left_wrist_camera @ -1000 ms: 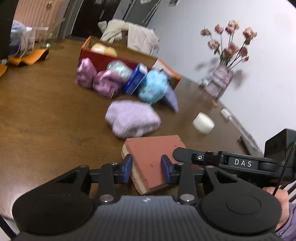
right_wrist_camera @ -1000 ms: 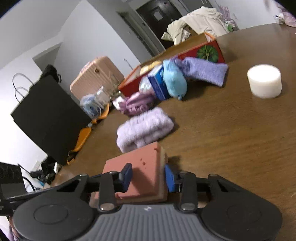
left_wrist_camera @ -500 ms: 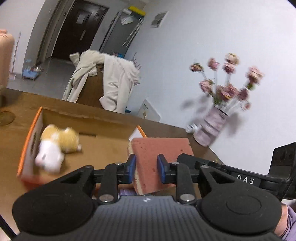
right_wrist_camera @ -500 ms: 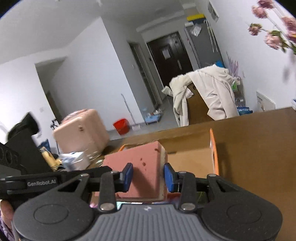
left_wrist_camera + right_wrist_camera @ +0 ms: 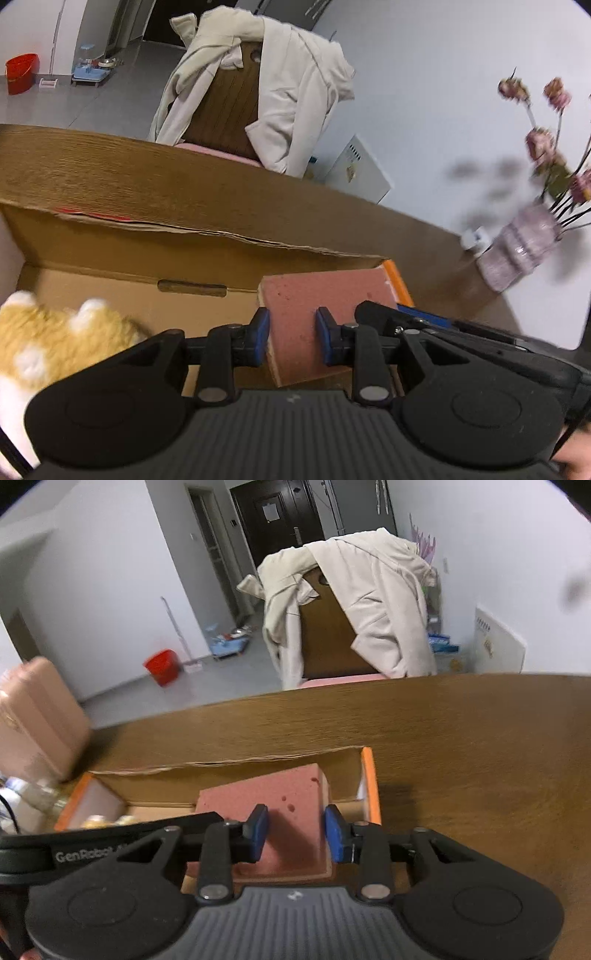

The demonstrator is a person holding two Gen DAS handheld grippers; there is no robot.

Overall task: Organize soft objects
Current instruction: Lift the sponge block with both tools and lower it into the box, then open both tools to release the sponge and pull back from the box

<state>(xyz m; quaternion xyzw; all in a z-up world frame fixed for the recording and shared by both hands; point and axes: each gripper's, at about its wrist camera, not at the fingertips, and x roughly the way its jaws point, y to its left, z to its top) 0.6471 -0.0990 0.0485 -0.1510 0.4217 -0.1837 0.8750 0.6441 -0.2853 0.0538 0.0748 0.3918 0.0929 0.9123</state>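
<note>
A pink sponge [image 5: 325, 295] hangs over the open cardboard box [image 5: 110, 240], held from two sides. My left gripper [image 5: 293, 338] has its blue pads on the sponge's near corner, and its jaws are opening slightly with the sponge between them. My right gripper [image 5: 295, 830] is shut on the same sponge [image 5: 280, 797], above the box's right end by the orange rim [image 5: 369, 782]. A yellow and white plush toy [image 5: 55, 339] lies inside the box at the left. One of the right gripper's fingers [image 5: 388, 314] reaches in from the right in the left wrist view.
The box stands on a brown wooden table [image 5: 480, 757]. Behind the table is a chair draped with a beige coat [image 5: 266, 74]. A vase of pink flowers [image 5: 517, 254] stands at the table's right. A pink suitcase [image 5: 33, 716] stands at the left.
Both grippers have carried the sponge up off the table and forward, past the pile of soft things, to above the box. The box's inside and the plush toy now fill the lower view.
</note>
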